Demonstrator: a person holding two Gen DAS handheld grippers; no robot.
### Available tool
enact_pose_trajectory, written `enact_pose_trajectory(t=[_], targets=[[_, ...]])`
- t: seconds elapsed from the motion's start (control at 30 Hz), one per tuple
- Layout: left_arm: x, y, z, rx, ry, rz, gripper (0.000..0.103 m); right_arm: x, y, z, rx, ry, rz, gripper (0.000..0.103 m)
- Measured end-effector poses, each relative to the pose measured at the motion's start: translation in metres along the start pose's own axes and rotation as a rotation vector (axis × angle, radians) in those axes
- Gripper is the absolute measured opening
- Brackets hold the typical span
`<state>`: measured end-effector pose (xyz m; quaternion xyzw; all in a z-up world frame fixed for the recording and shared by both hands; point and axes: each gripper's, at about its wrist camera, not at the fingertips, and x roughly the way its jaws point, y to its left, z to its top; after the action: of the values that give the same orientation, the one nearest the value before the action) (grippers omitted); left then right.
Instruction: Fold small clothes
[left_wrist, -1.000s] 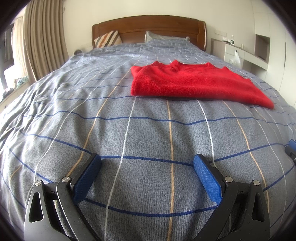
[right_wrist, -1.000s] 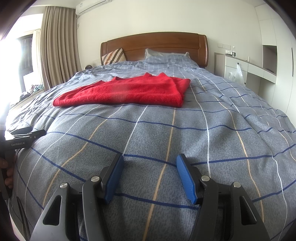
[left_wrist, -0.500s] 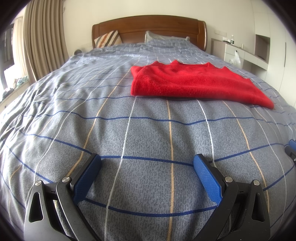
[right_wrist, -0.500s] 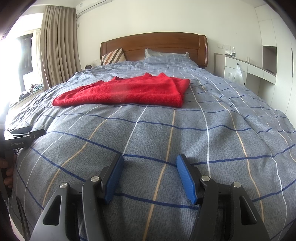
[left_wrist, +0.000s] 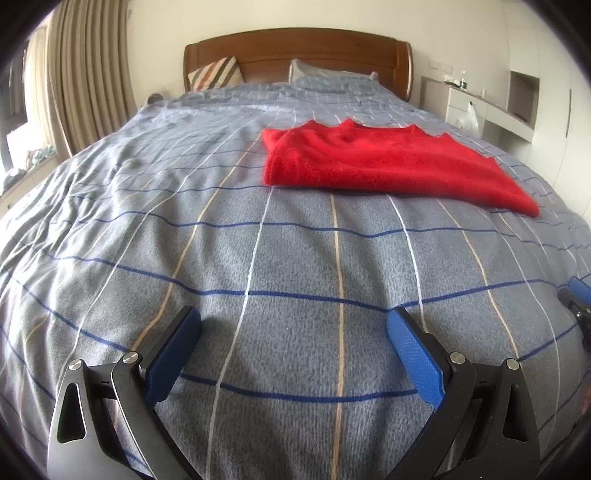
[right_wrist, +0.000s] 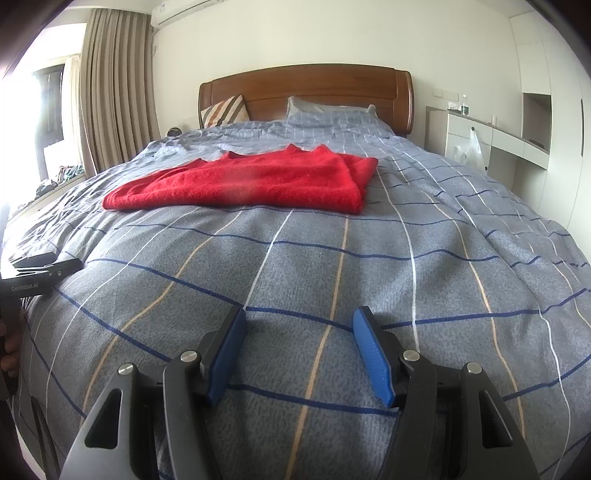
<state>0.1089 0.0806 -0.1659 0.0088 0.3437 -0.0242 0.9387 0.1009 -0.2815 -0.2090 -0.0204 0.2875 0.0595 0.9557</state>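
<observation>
Grippers: two. The left gripper (left_wrist: 293, 334) has its fingers spread wide over bare quilt with nothing between them. The right gripper (right_wrist: 299, 334) is also parted and empty, with a narrower gap.
Pads: four in all, blue and ribbed, on black metal arms with silver pivot bolts.
Sweater: one, red (left_wrist: 373, 162), a fuzzy knit lying flat on the quilt mid-bed, well apart from both grippers. It is folded into a broad band with a ribbed collar at its far edge.
Quilt: one, grey-blue (left_wrist: 295, 258), a soft napped cloth crossed by navy, white and tan lines. It is smooth near the grippers and rumpled toward the far left.
Pillows: two at the headboard, one with brown-and-cream stripes (right_wrist: 225, 110) and one in a grey check (right_wrist: 328, 110).
Headboard: one, of glossy brown wood with a curved top (right_wrist: 306, 85).
Curtain: beige, hanging in pleats at the left (right_wrist: 114, 96).
Left view only: the sweater's doubled edge faces the left; a blue pad tip of the right gripper shows at the right border.
Right view only: a wall air-conditioner (right_wrist: 181, 11) near the ceiling; the left gripper's black body with white lettering at the left border, and part of a hand below it; the sweater's layered fold at its right end.
Both views: a white desk (right_wrist: 495, 136) with a plastic bag (right_wrist: 472, 147) hanging from it.
</observation>
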Motion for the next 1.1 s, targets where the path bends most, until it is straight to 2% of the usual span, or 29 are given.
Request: enact_pose_trajectory(t=[0.07, 0.13, 0.17, 0.27, 0.33, 0.43, 0.5, 0.6, 0.63, 0.7, 0.73, 0.77, 0.87, 0.93, 1.1], targets=[[-0.009, 0.005, 0.004, -0.006, 0.018, -0.022, 0.101, -0.001, 0.001, 0.009, -0.036, 0.055, 0.005, 0.063], [-0.022, 0.013, 0.007, -0.026, -0.008, -0.046, 0.101, -0.001, -0.008, 0.029, -0.041, 0.088, 0.094, 0.063], [-0.027, 0.016, 0.008, -0.034, -0.027, -0.047, 0.101, 0.002, -0.016, 0.042, -0.026, 0.096, 0.141, 0.063], [-0.035, 0.028, 0.012, -0.053, -0.070, -0.027, 0.101, 0.018, -0.045, 0.094, 0.033, 0.097, 0.183, 0.064], [-0.035, 0.036, 0.014, -0.073, -0.088, -0.019, 0.101, 0.041, -0.069, 0.129, 0.137, 0.114, 0.218, 0.067], [-0.025, 0.045, 0.013, -0.107, -0.060, -0.022, 0.101, 0.094, -0.108, 0.165, 0.336, 0.177, 0.242, 0.067], [-0.019, 0.048, 0.011, -0.115, -0.041, -0.017, 0.101, 0.130, -0.129, 0.177, 0.430, 0.220, 0.241, 0.066], [-0.018, 0.047, 0.010, -0.102, -0.038, -0.008, 0.101, 0.175, -0.139, 0.179, 0.524, 0.300, 0.273, 0.066], [-0.017, 0.047, 0.011, -0.098, -0.037, -0.005, 0.101, 0.183, -0.137, 0.176, 0.541, 0.323, 0.269, 0.065], [-0.016, 0.047, 0.011, -0.097, -0.033, -0.006, 0.101, 0.196, -0.131, 0.173, 0.549, 0.353, 0.281, 0.051], [-0.016, 0.047, 0.012, -0.096, -0.032, -0.005, 0.101, 0.199, -0.127, 0.174, 0.539, 0.372, 0.287, 0.023], [-0.015, 0.048, 0.013, -0.095, -0.033, 0.000, 0.101, 0.199, -0.125, 0.178, 0.530, 0.379, 0.272, 0.010], [-0.018, 0.053, 0.017, -0.093, -0.046, 0.035, 0.101, 0.178, -0.098, 0.198, 0.449, 0.350, 0.245, 0.010], [-0.020, 0.061, 0.021, -0.110, -0.058, 0.052, 0.101, 0.165, -0.071, 0.225, 0.363, 0.321, 0.254, 0.010], [-0.024, 0.090, 0.026, -0.214, -0.089, 0.068, 0.101, 0.152, 0.017, 0.277, 0.228, 0.302, 0.367, 0.009]])
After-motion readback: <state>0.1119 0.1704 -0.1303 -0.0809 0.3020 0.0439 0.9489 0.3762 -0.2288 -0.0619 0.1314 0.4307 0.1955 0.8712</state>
